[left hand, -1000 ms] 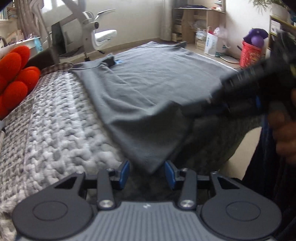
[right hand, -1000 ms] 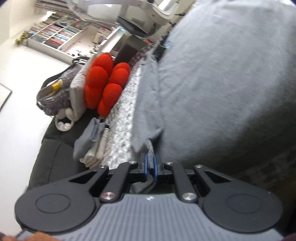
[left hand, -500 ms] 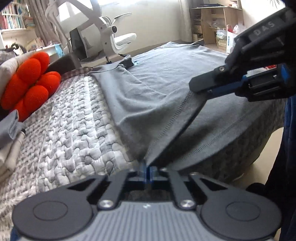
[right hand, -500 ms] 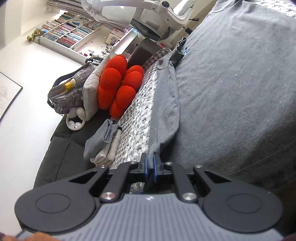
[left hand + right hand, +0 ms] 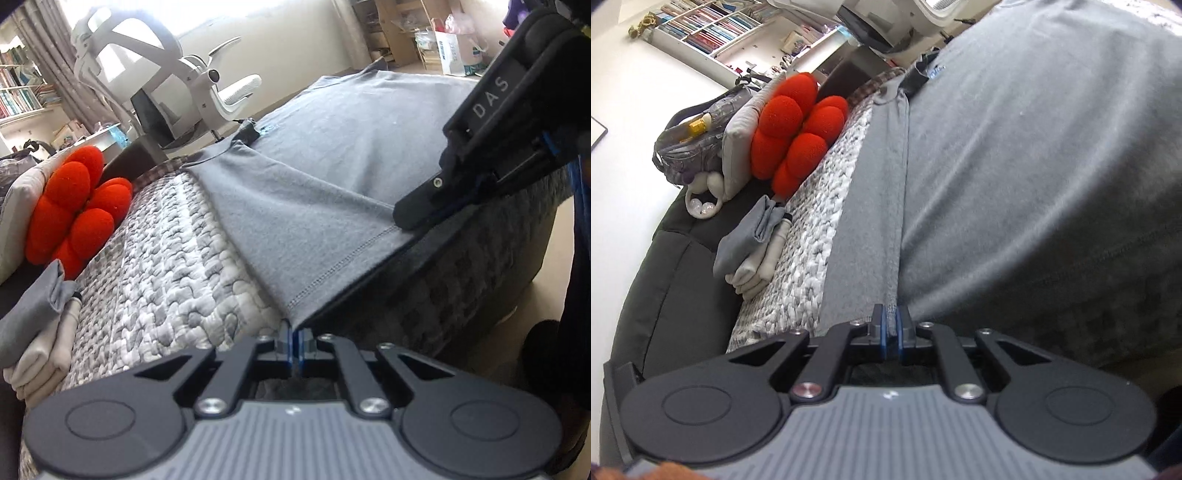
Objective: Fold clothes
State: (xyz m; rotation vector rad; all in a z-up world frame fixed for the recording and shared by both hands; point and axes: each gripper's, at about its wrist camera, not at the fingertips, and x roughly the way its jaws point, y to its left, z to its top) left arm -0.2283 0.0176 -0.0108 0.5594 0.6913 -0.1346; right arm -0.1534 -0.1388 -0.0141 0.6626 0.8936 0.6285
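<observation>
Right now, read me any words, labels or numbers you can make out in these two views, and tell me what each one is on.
"DAS": white letters on the black body of the right gripper, seen in the left wrist view.
Blue print on the grey shirt near its collar: too small to read.
Box lettering by the far shelves: blurred.
Book spines on the bookshelf: unreadable.

Grey shirt (image 5: 1015,166) runs past the right edge.
</observation>
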